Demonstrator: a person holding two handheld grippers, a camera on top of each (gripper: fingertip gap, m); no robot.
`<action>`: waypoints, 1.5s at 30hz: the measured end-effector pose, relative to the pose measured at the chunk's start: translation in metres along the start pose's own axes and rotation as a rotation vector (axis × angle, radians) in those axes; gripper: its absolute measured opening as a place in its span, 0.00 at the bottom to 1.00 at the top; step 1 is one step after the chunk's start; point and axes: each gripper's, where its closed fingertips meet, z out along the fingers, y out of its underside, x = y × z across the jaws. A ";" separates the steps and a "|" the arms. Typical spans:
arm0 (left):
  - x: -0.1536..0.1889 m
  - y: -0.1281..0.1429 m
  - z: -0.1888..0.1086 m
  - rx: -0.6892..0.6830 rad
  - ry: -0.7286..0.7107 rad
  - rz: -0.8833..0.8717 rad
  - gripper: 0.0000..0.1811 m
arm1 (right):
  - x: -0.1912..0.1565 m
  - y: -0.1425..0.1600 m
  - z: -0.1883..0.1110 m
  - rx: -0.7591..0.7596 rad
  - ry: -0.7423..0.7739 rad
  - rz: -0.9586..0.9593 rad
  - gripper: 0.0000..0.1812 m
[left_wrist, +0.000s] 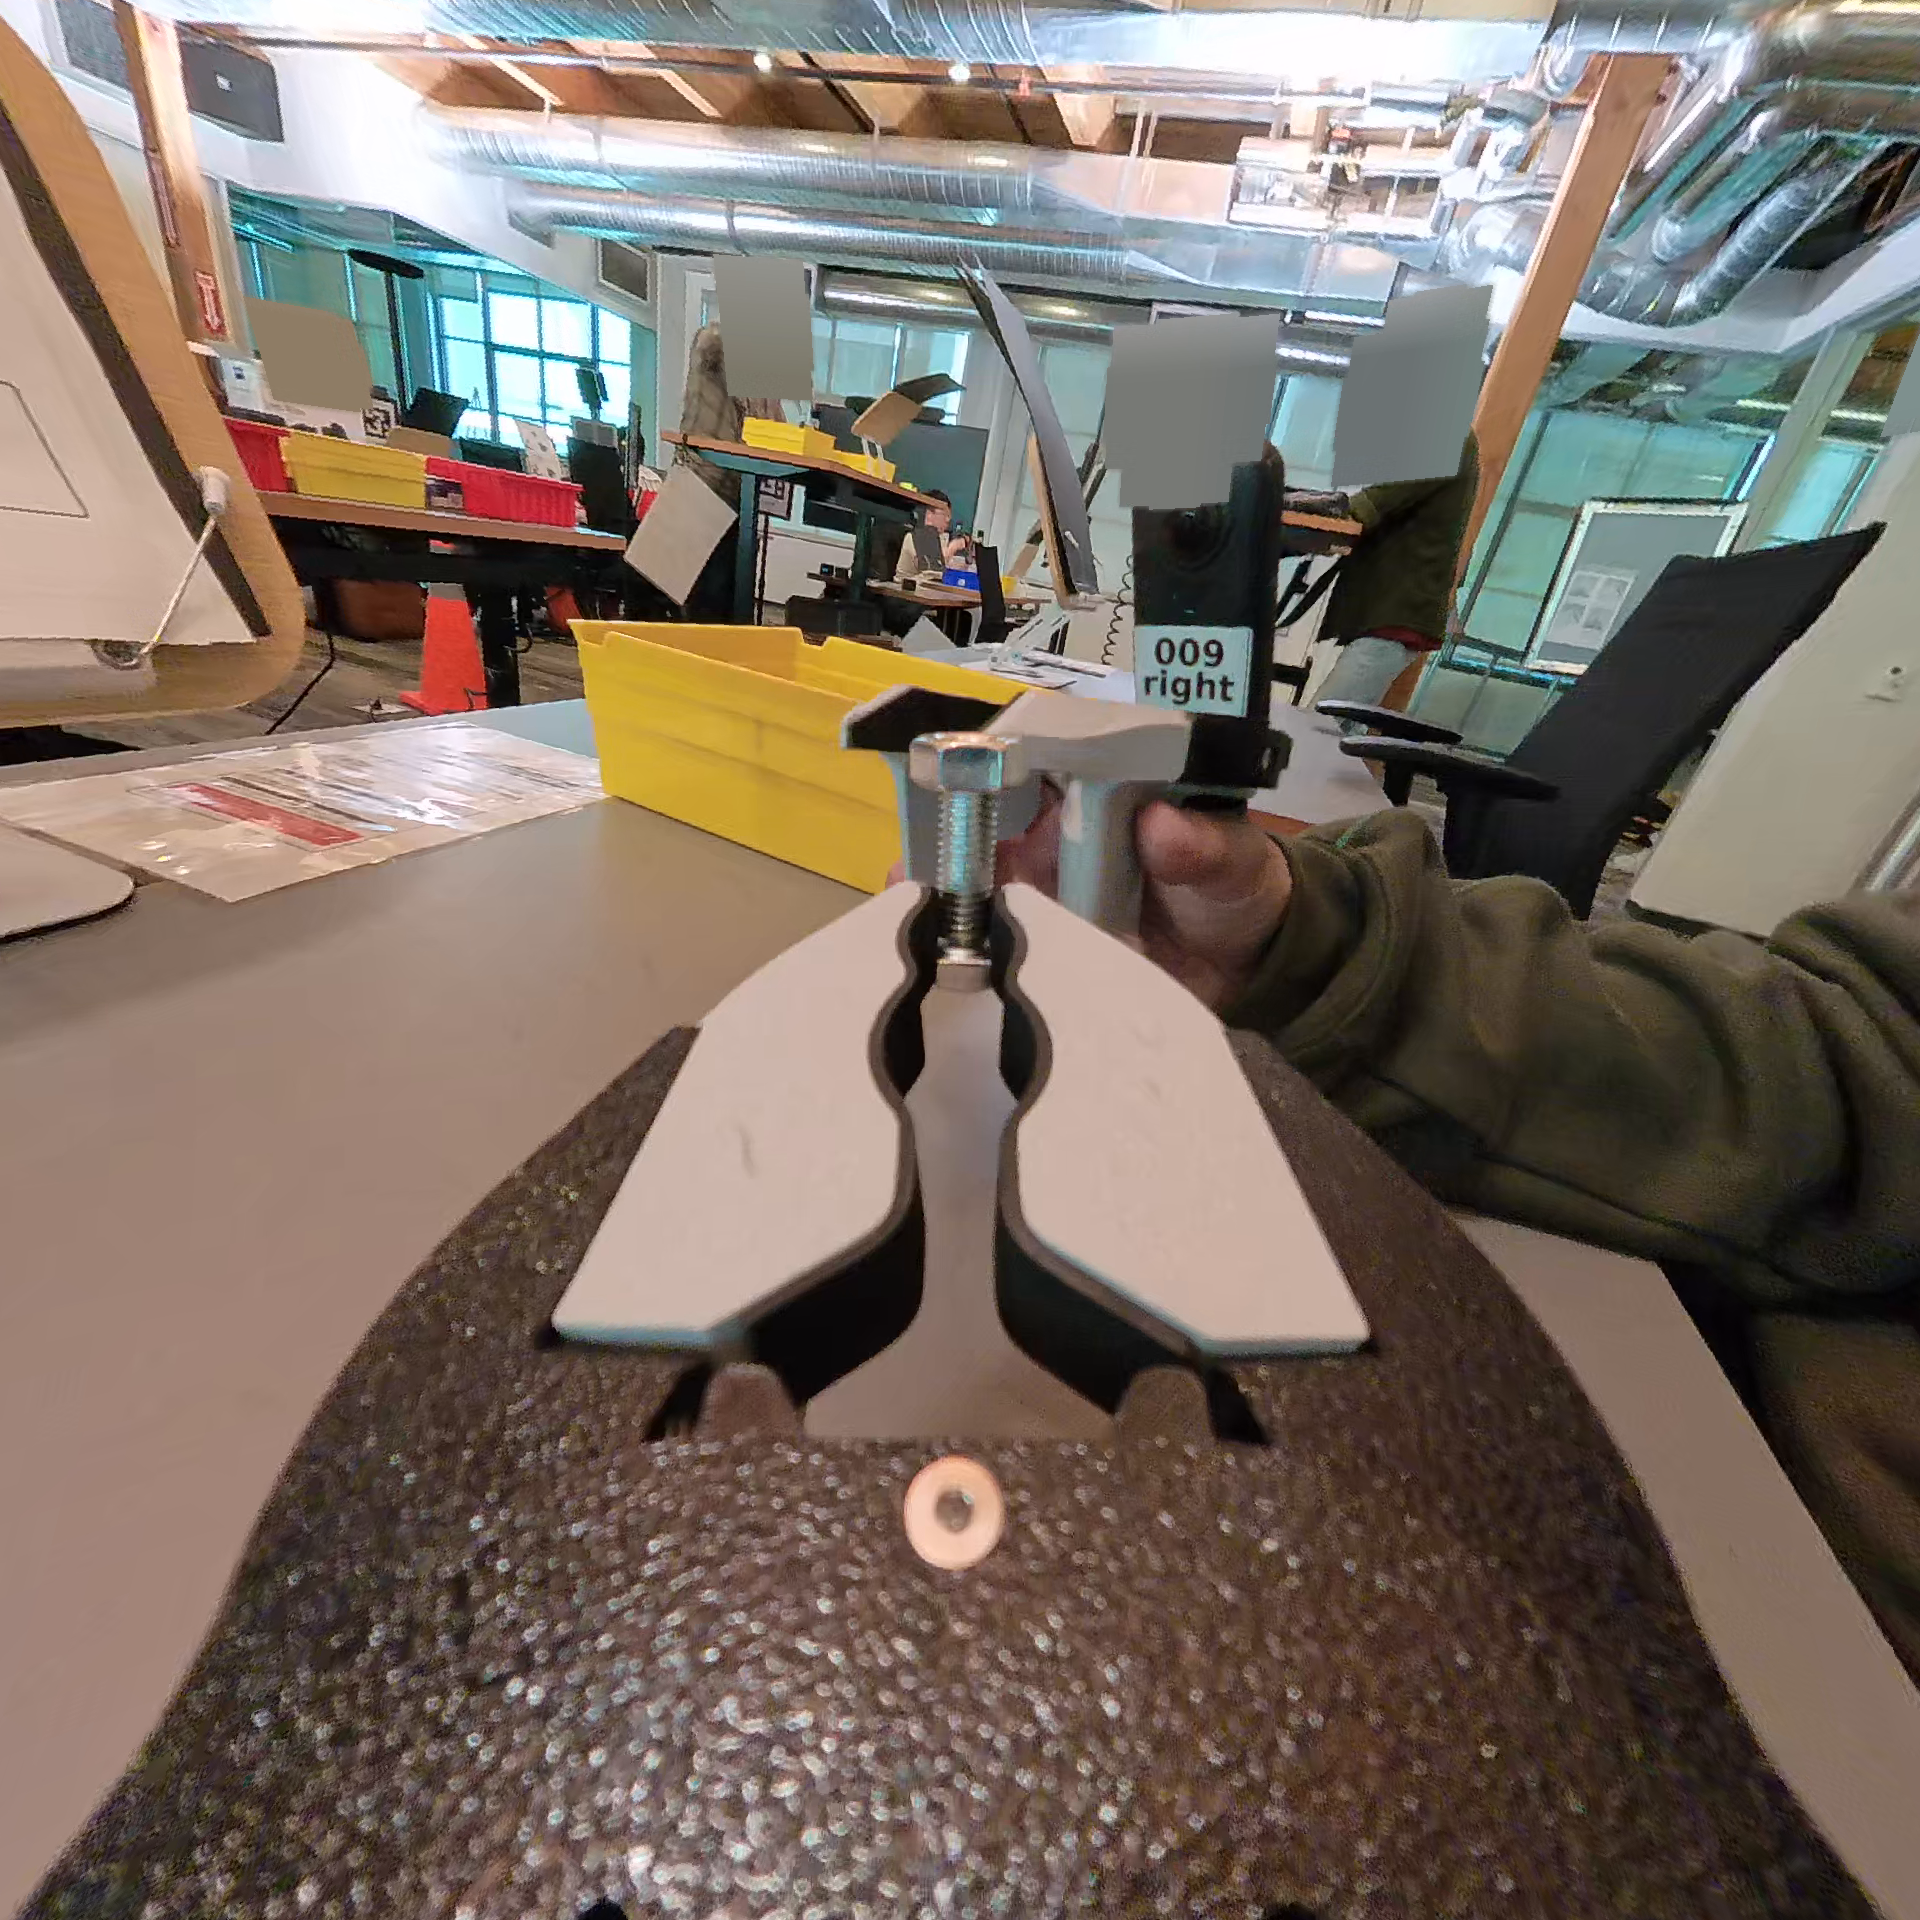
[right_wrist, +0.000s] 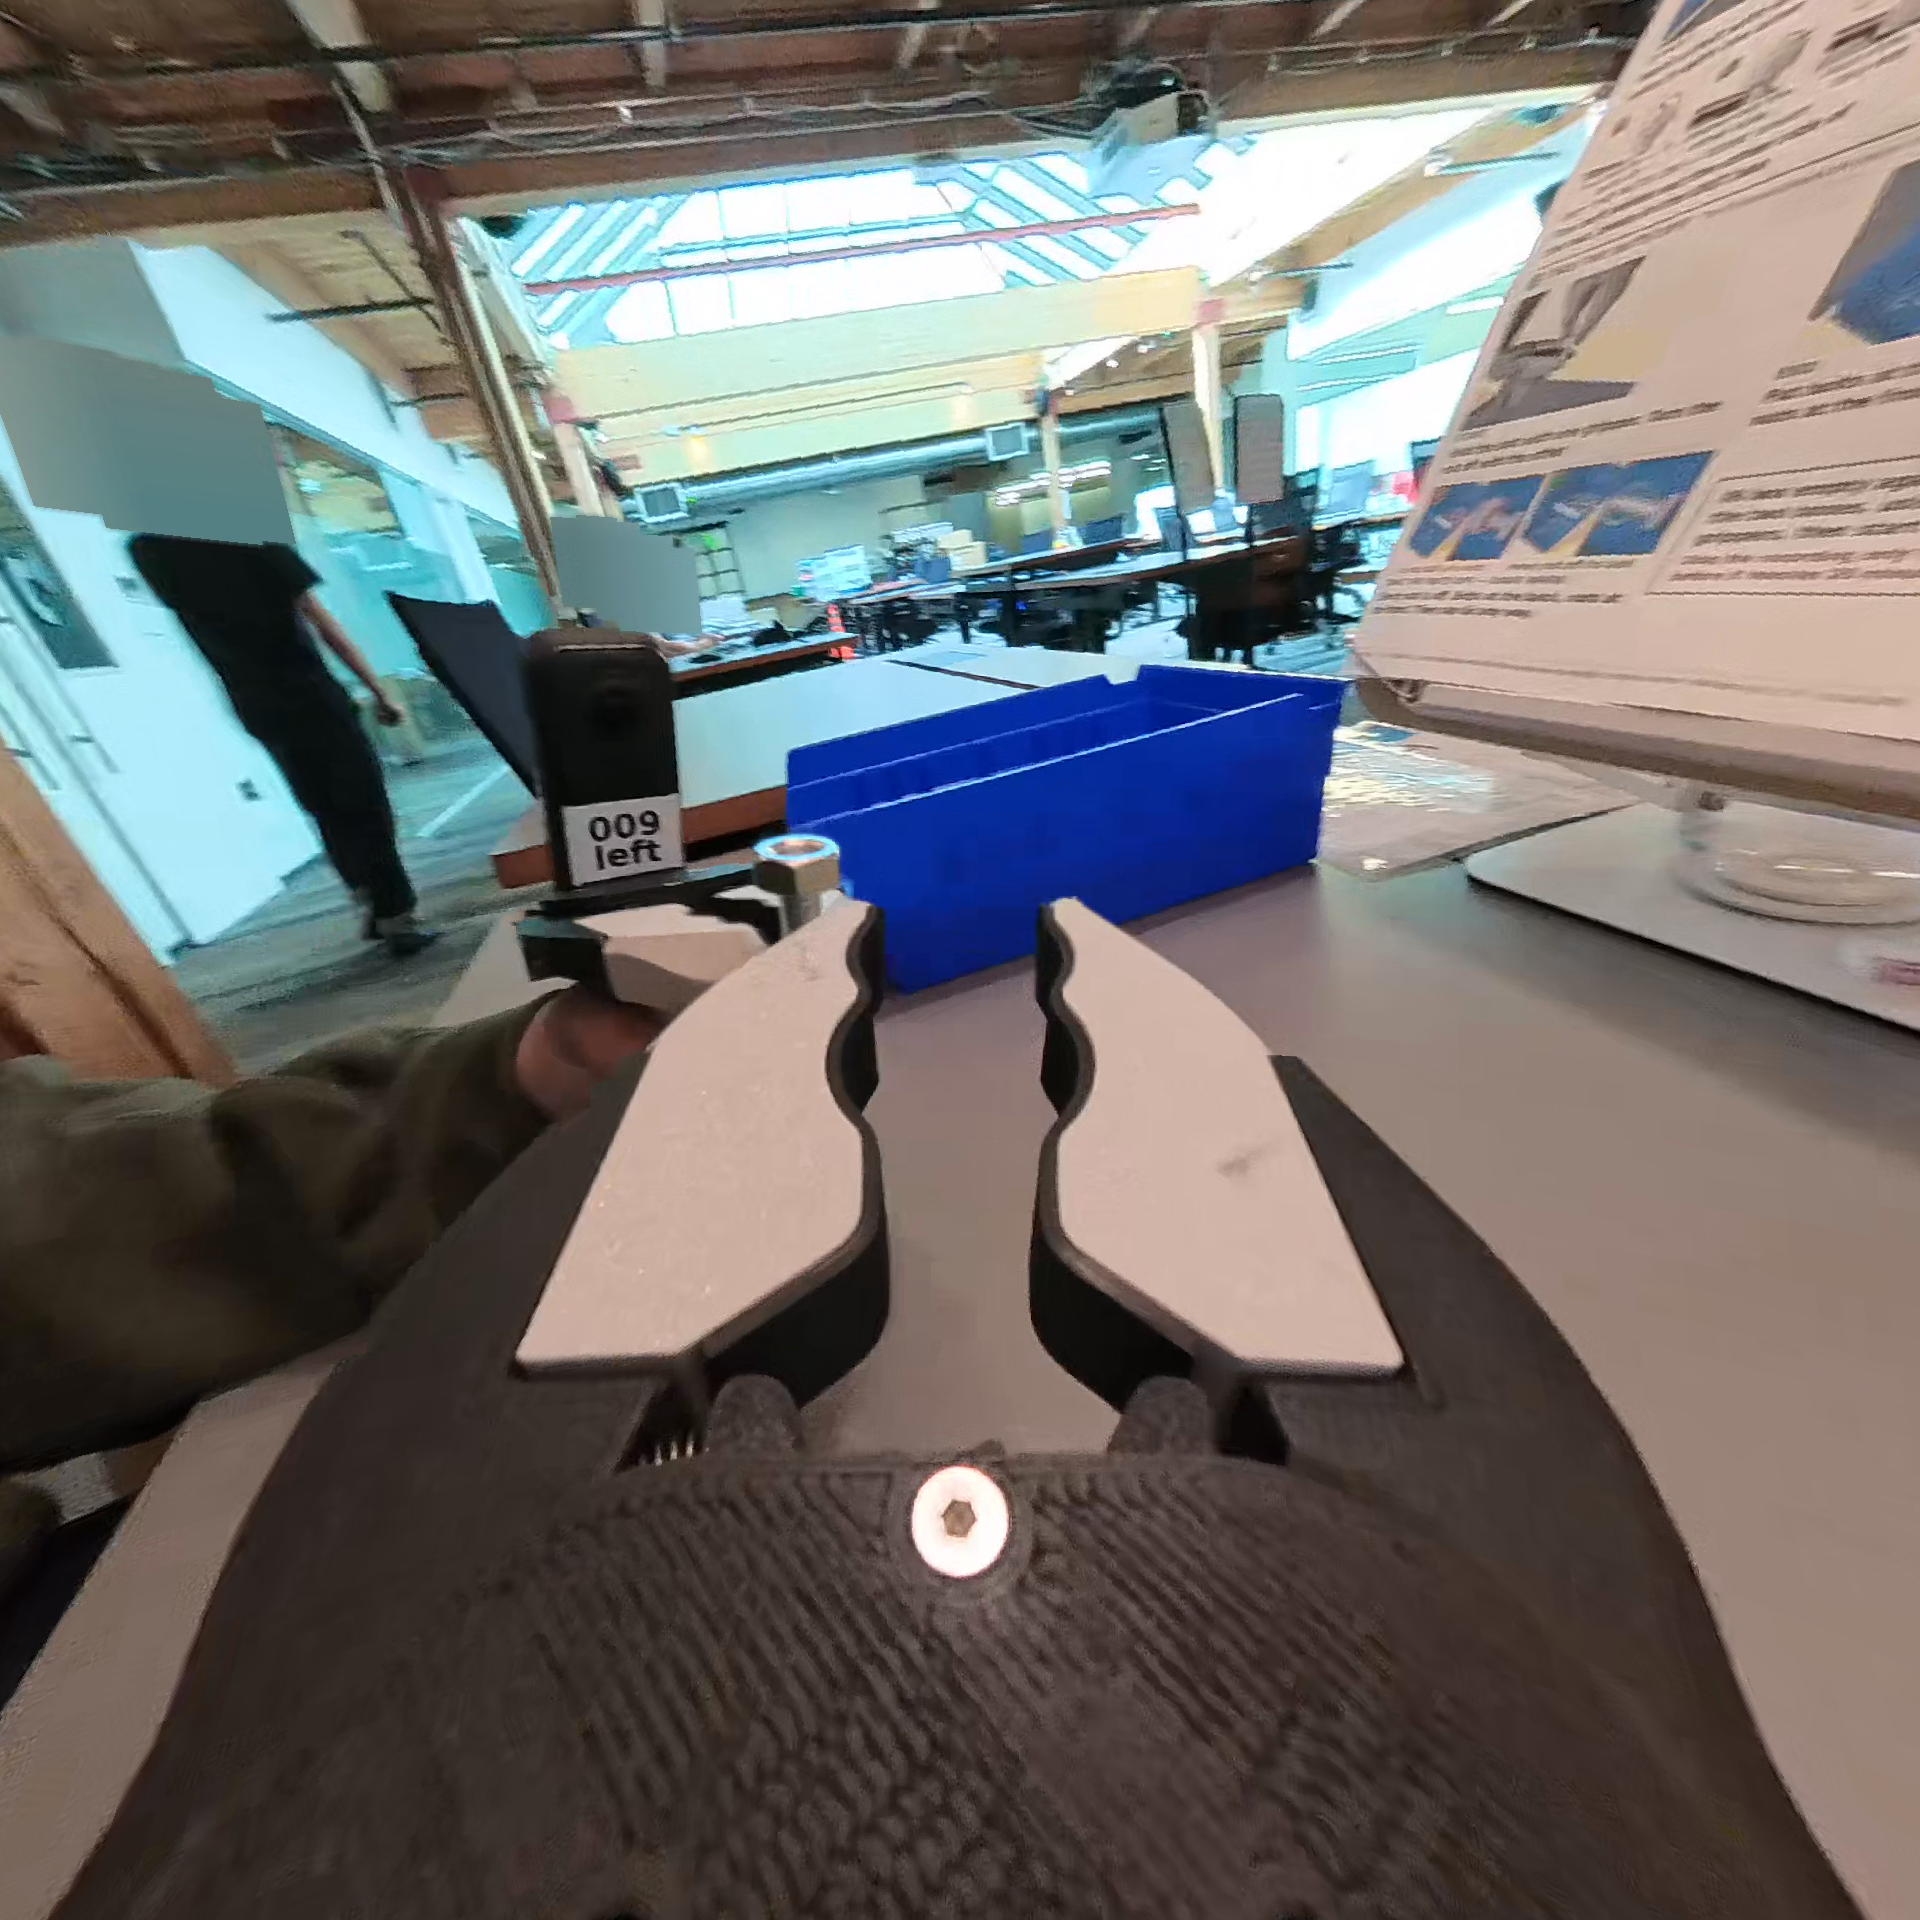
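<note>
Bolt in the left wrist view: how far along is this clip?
Done: bolt is off the table, upright, clamped in the left gripper, a nut apparently on its thread. In hand: right gripper open, empty, beside it. Left: nothing shows in the blue bin.

Grey table (left_wrist: 312, 1039): a yellow bin (left_wrist: 727, 717), a blue bin (right_wrist: 1049, 821), a laminated sheet (left_wrist: 301, 790) and what may be a stand's white base (right_wrist: 1662, 914) are carried.

Bolt (left_wrist: 961, 831) upright between left gripper (left_wrist: 961, 940) fingertips, bin (left_wrist: 727, 717) at eleven o'clock behind, right gripper (left_wrist: 935, 727) just beyond bolt.
</note>
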 end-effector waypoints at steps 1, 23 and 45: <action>0.001 0.001 0.001 -0.008 0.002 0.007 0.05 | -0.004 -0.001 0.001 0.009 -0.023 0.005 0.17; 0.045 0.001 -0.002 0.009 0.306 0.015 0.05 | -0.073 -0.001 0.000 -0.008 -0.467 0.048 0.10; 0.016 -0.002 -0.002 0.020 0.107 0.050 0.05 | -0.035 -0.008 0.006 0.064 -0.192 0.041 0.23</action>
